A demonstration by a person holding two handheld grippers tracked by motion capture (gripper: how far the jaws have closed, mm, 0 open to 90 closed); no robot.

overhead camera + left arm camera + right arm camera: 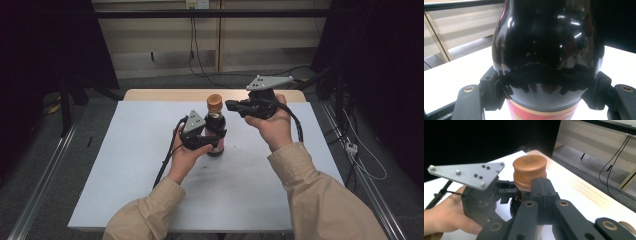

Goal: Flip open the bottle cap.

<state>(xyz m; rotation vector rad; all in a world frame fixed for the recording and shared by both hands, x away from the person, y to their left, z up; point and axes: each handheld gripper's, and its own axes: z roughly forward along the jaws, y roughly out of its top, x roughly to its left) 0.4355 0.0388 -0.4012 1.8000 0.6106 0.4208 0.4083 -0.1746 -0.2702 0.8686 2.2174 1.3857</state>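
A dark glass bottle (215, 129) stands upright on the white desk (125, 165), and the left gripper (212, 140) has its jaws clenched around the bottle's rounded belly. In the left gripper view the two black jaws press against either side of the glossy body (549, 45), just above the red and cream label (534, 113) that shows between them at the bottom. The glass reads nearly black (whether that is the liquid or the glass itself cannot be told, and no fill level can be made out). An orange-brown cap (214, 102) sits on the neck, well above the left jaws.

The right gripper (234, 106) hangs level with the cap, its jaws closed together on nothing and their tips just beside the cap's side. In the right gripper view the cap (530, 171) rises just beyond and above the closed jaws; whether they touch it cannot be told from here. To the left of those jaws the same view shows the left gripper's grey three-cornered plate (469, 173) and the left hand (446, 216) that holds it.

Around the jaws the desk carries only the bottle. A pale wooden edge (165, 94) runs along its far side, and cables (192, 50) hang down the wall behind.
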